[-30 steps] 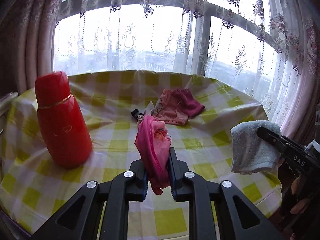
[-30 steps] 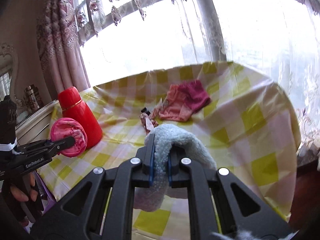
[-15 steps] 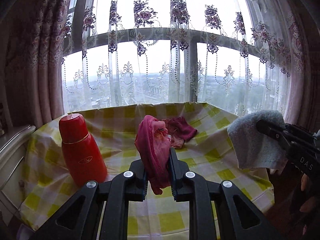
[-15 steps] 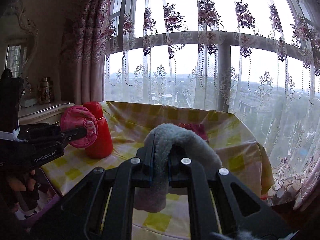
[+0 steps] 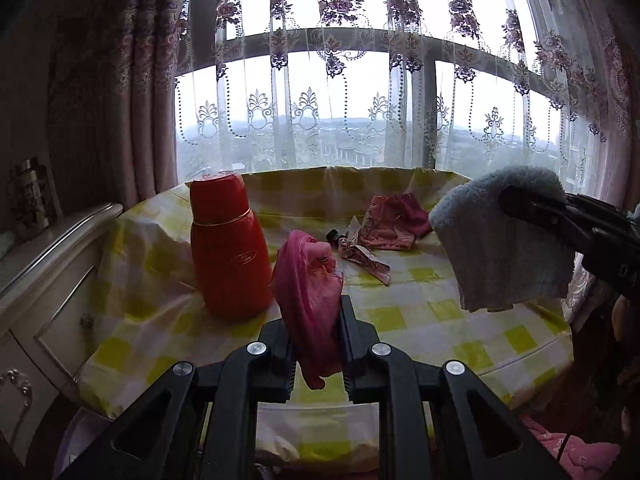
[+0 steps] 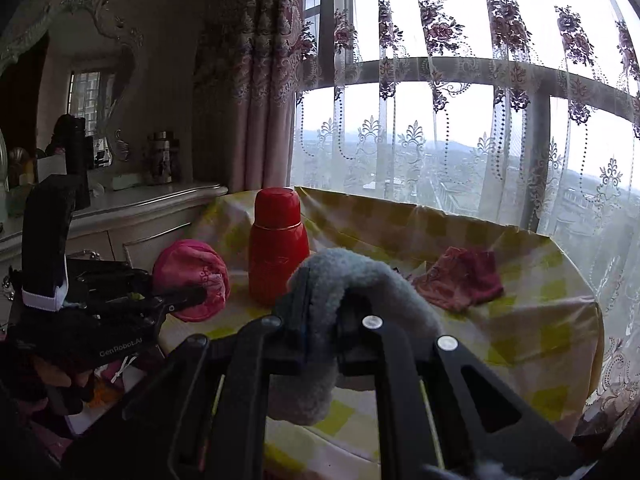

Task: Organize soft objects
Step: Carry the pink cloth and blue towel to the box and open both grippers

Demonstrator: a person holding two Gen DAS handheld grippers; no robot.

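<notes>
My left gripper (image 5: 316, 332) pinches the pink cloth (image 5: 308, 292) between its fingers; my right gripper (image 6: 324, 320) clamps the grey towel (image 6: 340, 276). Both hang above the table's (image 5: 400, 316) near edge. A third, dark-pink cloth (image 5: 394, 222) lies toward the far edge.

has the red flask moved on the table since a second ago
No. The red flask stands in the same spot on the checked tablecloth, left of the pink cloth pile; only the cameras pulled back.

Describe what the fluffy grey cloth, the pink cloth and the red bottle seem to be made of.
Fluffy grey cloth: looks like terry or fleece, matte, with a looped, fuzzy pile. Pink cloth: thin, slightly sheer fabric, probably synthetic; light shows through its folds. Red bottle: smooth, semi-gloss shell with a gold band, likely coated metal, possibly plastic.
</notes>
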